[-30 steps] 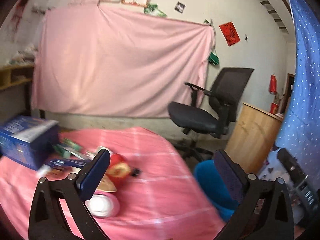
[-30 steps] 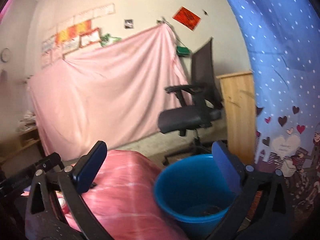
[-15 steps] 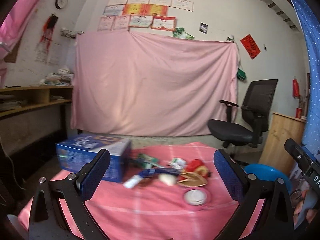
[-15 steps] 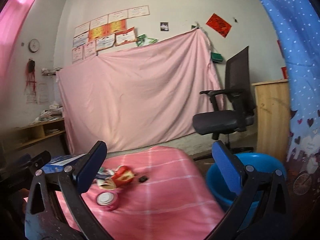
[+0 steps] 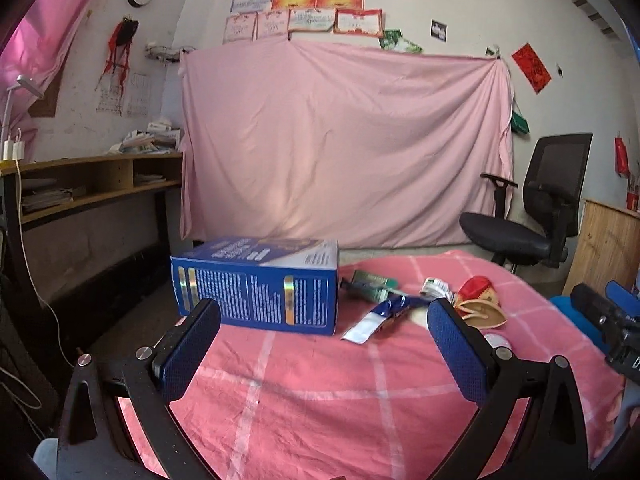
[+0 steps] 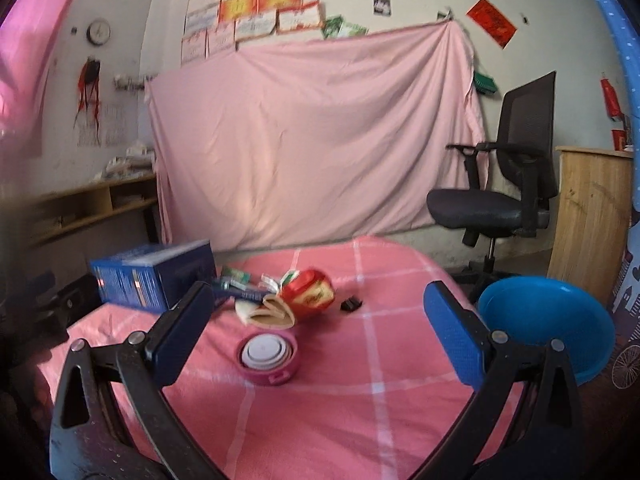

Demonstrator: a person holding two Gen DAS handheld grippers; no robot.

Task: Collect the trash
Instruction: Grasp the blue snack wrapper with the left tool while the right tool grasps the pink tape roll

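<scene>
Pink checked cloth is covering the table (image 5: pixel 320 400), and nearly all the trash is sitting on it; the blue box (image 5: pixel 256 286) is lying toward the far left edge, a blue-and-white wrapper (image 5: pixel 376 318) and a green packet (image 5: pixel 372 282) are lying just right of it, and a red packet (image 6: pixel 308 294), a tan folded piece (image 6: pixel 266 312), a small black clip (image 6: pixel 351 304) and a pink round lid (image 6: pixel 267 356) are gathering near the middle; the blue basin (image 6: pixel 548 316) is waiting off the right edge, its contents hidden from here, so the collecting is looking barely begun; the left gripper (image 5: pixel 324 350) is hovering over the near edge with fingers spread wide, gripping and touching nothing; the right gripper (image 6: pixel 320 334) is likewise gaping wide and empty, framing the lid without contact.
</scene>
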